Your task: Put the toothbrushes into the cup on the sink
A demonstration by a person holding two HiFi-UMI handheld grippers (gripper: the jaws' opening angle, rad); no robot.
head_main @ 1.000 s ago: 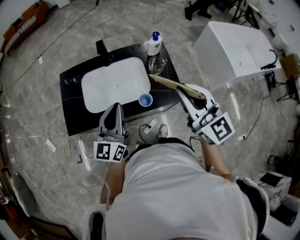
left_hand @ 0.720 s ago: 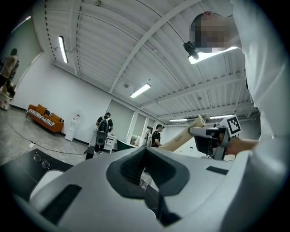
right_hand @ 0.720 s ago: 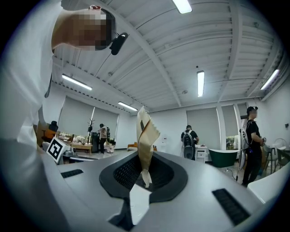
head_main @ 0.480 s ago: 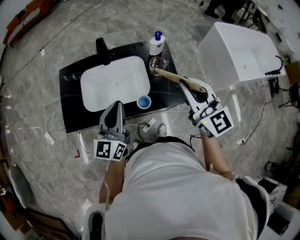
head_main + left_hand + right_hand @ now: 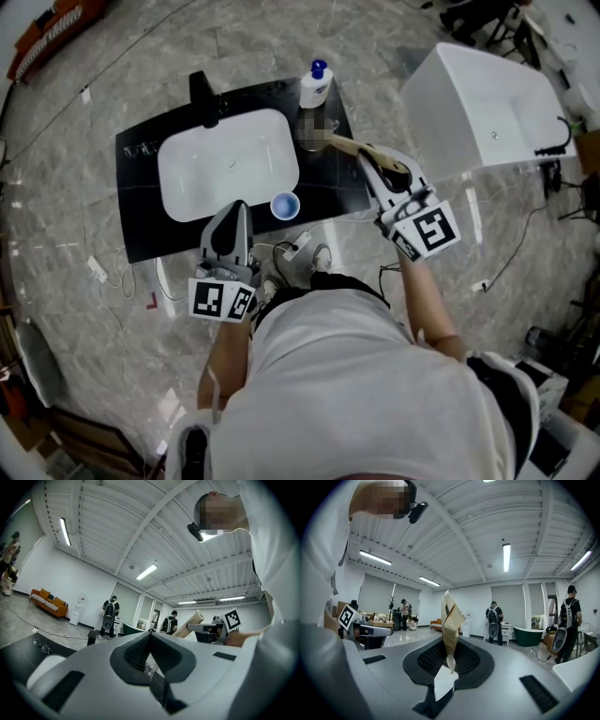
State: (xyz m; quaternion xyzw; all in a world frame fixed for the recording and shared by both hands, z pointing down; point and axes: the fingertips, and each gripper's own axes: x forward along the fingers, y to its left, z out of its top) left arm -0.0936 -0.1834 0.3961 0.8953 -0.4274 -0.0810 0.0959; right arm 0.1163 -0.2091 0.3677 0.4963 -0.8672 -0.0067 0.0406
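Right gripper (image 5: 371, 165) clenched on wrapped toothbrush (image 5: 343, 146) — align tip over far glass cup (image 5: 310, 130), tilt down, then release. Left gripper (image 5: 236, 212) closed, empty — keep clear.

The sink basin (image 5: 228, 164) looks like glossy white ceramic, set in a smooth black countertop (image 5: 141, 234) with a sheen. The floor (image 5: 84, 141) is polished grey stone, veined like marble. The small cup (image 5: 284, 205) on the near edge is blue plastic. The toothbrush (image 5: 450, 616) has a matt tan paper wrapper with a serrated end. The left gripper (image 5: 149, 637) and right gripper (image 5: 449, 646) have matt grey plastic shells, and the right's pads (image 5: 431, 660) are black and finely dimpled.
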